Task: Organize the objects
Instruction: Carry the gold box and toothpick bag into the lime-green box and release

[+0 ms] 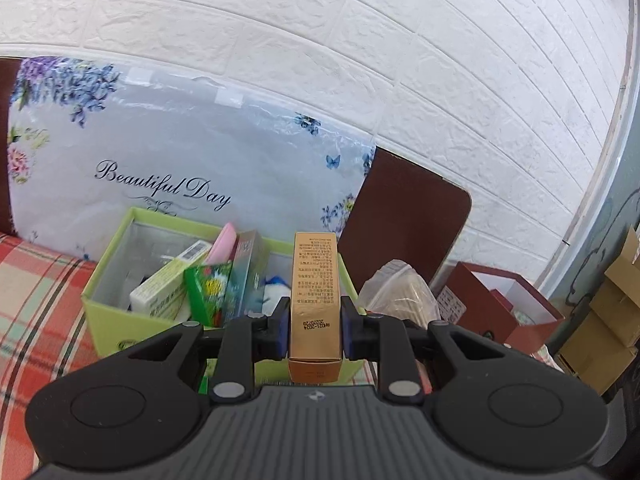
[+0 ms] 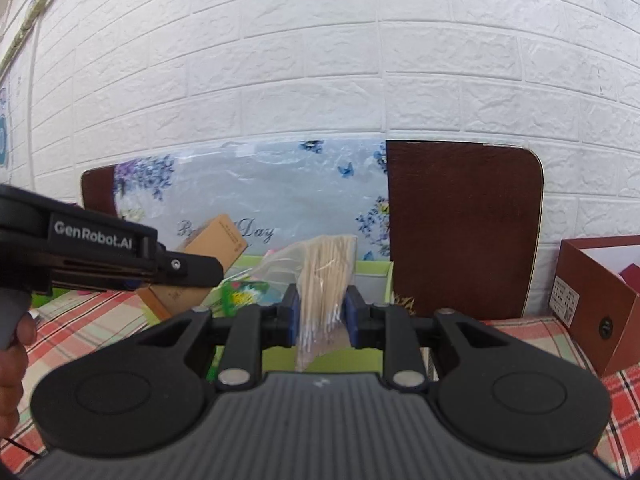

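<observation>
The left gripper [image 1: 315, 328] is clamping a tall gold carton [image 1: 316, 300] near its lower end, the pads pressing its two narrow sides and most of its length standing free above them. The right gripper [image 2: 322, 320] is pinching a clear bag of wooden sticks [image 2: 326, 280] around its middle, the loose plastic bulging out to the left.

Just beyond both, the green box [image 1: 108, 292] is sitting on the plaid-covered worktop [image 1: 36, 280], close to its far edge and the floral panel [image 1: 192, 148] leaning on the wall. It is already holding a pale green carton [image 1: 168, 280], a pink item [image 1: 224, 242] and other packs standing at angles.

Judging from this, the gold carton is risking a tilt or a jam against those upright packs. The bag is likely slipping if the film slides between the pads. With both grippers heading for one box, they could be colliding, as the left one is already sitting close in the right view.
</observation>
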Tool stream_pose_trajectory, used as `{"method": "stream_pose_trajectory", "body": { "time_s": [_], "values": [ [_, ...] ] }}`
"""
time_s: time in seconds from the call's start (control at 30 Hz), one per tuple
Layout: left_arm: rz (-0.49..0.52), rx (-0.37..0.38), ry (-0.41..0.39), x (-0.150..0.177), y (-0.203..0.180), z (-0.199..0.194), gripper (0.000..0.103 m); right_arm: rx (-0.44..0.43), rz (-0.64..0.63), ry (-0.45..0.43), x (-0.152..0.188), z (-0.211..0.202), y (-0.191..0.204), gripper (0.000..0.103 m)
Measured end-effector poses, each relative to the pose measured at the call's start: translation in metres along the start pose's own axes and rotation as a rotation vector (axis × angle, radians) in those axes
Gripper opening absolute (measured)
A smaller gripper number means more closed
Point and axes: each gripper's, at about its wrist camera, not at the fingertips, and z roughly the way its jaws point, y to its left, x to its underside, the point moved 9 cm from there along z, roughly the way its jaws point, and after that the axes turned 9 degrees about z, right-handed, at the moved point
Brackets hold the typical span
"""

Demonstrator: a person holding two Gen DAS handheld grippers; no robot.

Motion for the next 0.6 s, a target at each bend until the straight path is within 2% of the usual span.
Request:
{"method": "stream_pose_trajectory", "body": {
  "time_s": [0.33,0.37,0.4,0.43,0.47,0.53,0.6],
  "values": [
    [-0.031,0.009,0.019,-0.017,0.024,0.075,0.025,0.037,-0.008,-0.018,-0.001,0.077,-0.017,0.025],
    [-0.018,0.003,0.008,-0.017,0.026,0.081,0.026,0.036,-0.018,-0.006,0.004,0.086,-0.018,0.038],
    [-0.004,0.000,0.010,-0.015,0.027,0.086,0.041,0.037,-0.029,0.023,0.009,0.094,-0.019,0.059],
    [-0.003,-0.016,0.031,-0.011,0.030,0.090,0.069,0.045,-0.037,0.041,0.014,0.098,-0.020,0.063],
    [-0.017,-0.047,0.044,-0.007,0.036,0.091,0.077,0.053,-0.049,0.046,0.018,0.099,-0.021,0.063],
    [-0.041,-0.063,0.011,-0.001,0.043,0.084,0.078,0.064,-0.064,0.031,0.024,0.094,-0.022,0.065],
    [-0.059,-0.053,0.003,0.003,0.047,0.077,0.079,0.078,-0.064,0.019,0.027,0.088,-0.024,0.080]
  ]
}}
